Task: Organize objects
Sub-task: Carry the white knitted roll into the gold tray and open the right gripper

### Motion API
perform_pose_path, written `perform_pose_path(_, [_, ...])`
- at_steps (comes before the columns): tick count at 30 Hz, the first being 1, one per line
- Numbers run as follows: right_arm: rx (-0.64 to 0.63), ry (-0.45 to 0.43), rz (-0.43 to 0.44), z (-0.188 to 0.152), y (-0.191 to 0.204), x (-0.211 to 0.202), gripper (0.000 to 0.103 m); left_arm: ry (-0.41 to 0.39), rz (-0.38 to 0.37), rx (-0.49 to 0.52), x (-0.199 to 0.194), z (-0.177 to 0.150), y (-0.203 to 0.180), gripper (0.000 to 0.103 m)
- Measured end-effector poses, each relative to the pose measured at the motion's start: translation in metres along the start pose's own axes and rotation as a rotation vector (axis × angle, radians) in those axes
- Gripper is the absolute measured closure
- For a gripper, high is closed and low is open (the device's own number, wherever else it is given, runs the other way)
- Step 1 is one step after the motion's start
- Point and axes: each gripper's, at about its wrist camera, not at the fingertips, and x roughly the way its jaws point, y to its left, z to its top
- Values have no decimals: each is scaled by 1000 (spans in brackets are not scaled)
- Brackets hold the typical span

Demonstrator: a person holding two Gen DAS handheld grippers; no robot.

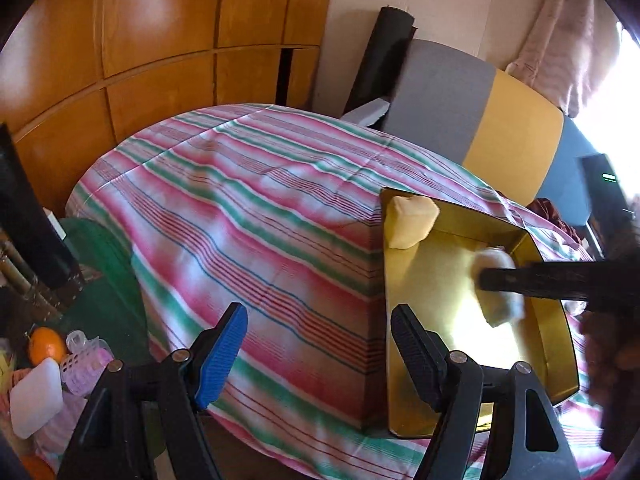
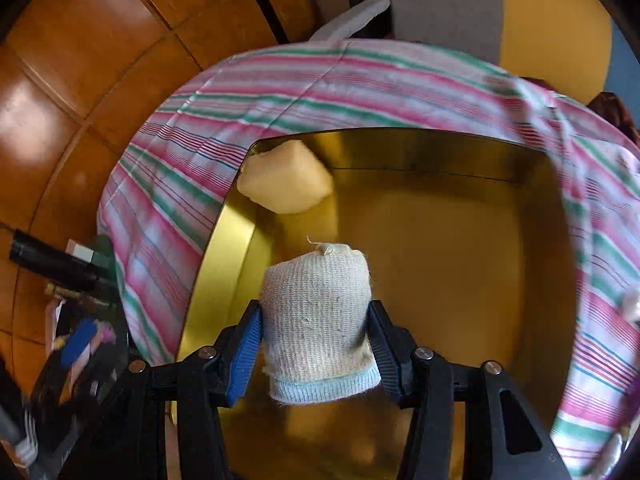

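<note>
the right gripper (image 2: 316, 344) is clamped on a rolled beige sock with a pale blue cuff (image 2: 318, 320), holding it over the gold tray (image 2: 460, 248) that sits on the striped cloth (image 2: 168, 200). a pale yellow sponge (image 2: 286, 178) leans in the tray's far left corner. the left gripper (image 1: 320, 356) stands apart with nothing between its pads, just beside the tray's near left edge, above the cloth.

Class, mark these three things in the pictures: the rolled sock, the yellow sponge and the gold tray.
rolled sock (image 2: 320, 320): right wrist view, middle of its knitted body.
yellow sponge (image 2: 286, 178): right wrist view, its top face.
gold tray (image 2: 460, 248): right wrist view, bare floor.
</note>
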Motion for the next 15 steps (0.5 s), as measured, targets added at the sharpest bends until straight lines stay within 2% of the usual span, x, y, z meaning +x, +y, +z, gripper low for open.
perform_pose_path(3, [29,8,15,12,7,20,50,8,3,-22,3,-1,8,28])
perform_pose_path(7, [101,16,80,21,9,39,49,22,5,-38,7,-3,13,28])
perform_pose_path(10, [139,4,147,21,6,37,48,27,3,-42,8,-3,15,28])
perform_pose_path(15, [98,-45,130,11,3,13,48,11,7,-36,5,-2,12,28])
